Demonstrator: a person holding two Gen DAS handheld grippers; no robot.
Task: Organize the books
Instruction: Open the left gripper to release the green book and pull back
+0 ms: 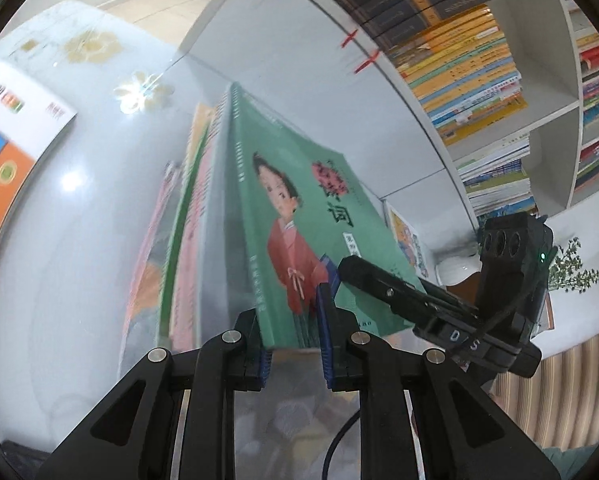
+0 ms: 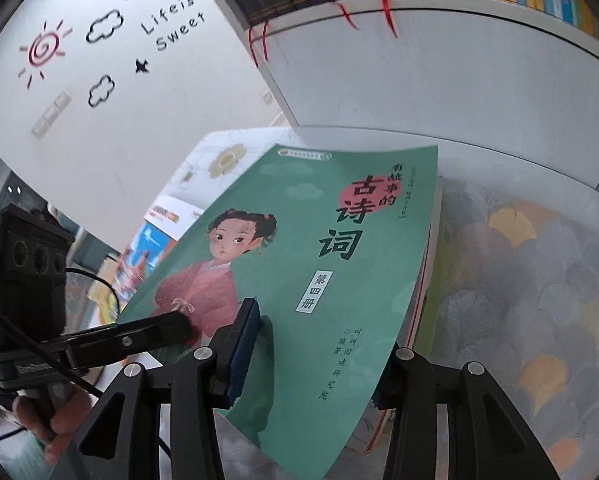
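Note:
A green book with a girl in a red robe on its cover [image 1: 299, 216] [image 2: 319, 280] fronts a thin bundle of books; pink and green spines [image 1: 187, 240] show behind it. My left gripper [image 1: 293, 320] is shut on the bundle's lower edge, with a blue pad on each side. My right gripper [image 2: 319, 344] clamps the same bundle from the other side. Its left pad [image 2: 247, 344] presses on the cover and its right finger is hidden behind the books. In the left wrist view one right finger [image 1: 363, 276] lies across the cover. The bundle stands tilted over the table.
A white bookshelf [image 1: 471, 80] packed with yellow and dark volumes [image 1: 411, 0] rises behind. Its lower white compartment [image 2: 459, 80] stands open. The glass tabletop has a leaf pattern [image 2: 519, 280]. Orange and white books [image 1: 7, 152] lie at the left. A hand [image 2: 51, 420] holds the left gripper.

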